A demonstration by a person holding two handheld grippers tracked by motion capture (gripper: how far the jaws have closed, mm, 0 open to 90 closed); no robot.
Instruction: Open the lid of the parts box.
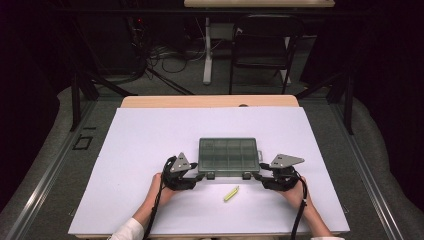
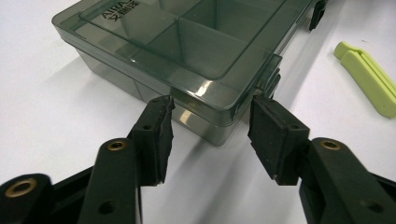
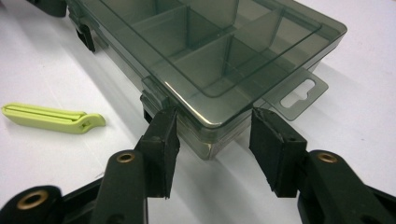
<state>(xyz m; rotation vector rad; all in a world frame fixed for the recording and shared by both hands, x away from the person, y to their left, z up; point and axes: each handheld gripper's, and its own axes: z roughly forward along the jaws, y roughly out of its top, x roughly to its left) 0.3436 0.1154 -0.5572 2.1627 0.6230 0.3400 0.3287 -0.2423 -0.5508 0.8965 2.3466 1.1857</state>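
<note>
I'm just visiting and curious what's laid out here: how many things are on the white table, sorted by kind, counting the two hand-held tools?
Grippers: 2, left gripper and right gripper, both open at the near corners of the box.
Smoky clear compartment box, lid closed: 1.
Yellow-green plastic clip: 1.
Total: 4.

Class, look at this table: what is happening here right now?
A person holds a gripper in each hand at the near corners of a closed, see-through compartment box. The left gripper and right gripper are both open, their fingers either side of a corner, close to the latches. The box lies flat on the white table, and a light green clip lies just in front.
</note>
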